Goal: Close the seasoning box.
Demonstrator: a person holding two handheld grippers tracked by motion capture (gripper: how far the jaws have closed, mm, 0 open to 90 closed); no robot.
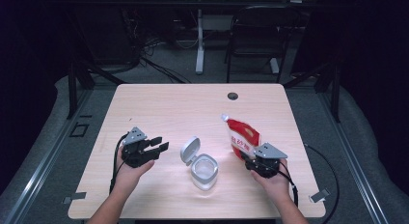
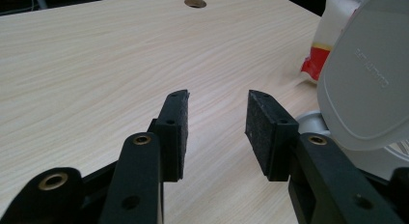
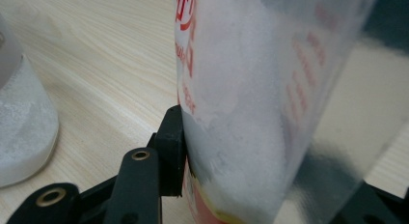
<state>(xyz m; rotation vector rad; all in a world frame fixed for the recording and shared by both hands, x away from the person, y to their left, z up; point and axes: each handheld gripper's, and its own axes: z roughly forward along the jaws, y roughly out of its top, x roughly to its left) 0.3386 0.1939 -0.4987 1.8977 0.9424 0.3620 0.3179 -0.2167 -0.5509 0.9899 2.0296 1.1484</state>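
A red and white spouted pouch (image 1: 241,134) of white grains stands tilted at the table's right, its cap pointing up and to the left. My right gripper (image 1: 251,161) is shut on its lower end; in the right gripper view the left pad (image 3: 174,137) presses the pouch (image 3: 251,79), which hides the other jaw. A clear jar (image 1: 204,172) with its hinged lid (image 1: 189,150) flipped open sits at the middle front. To its left my left gripper (image 1: 160,143) is open and empty, pointing at the jar. Its own view shows the pads (image 2: 176,132) apart and the lid (image 2: 366,84) close at right.
The wooden table (image 1: 183,108) has a round cable hole (image 1: 233,95) near its far edge. Beyond the table stand a black chair (image 1: 255,35) and a desk leg (image 1: 199,40). The jar (image 3: 21,122) holds white grains.
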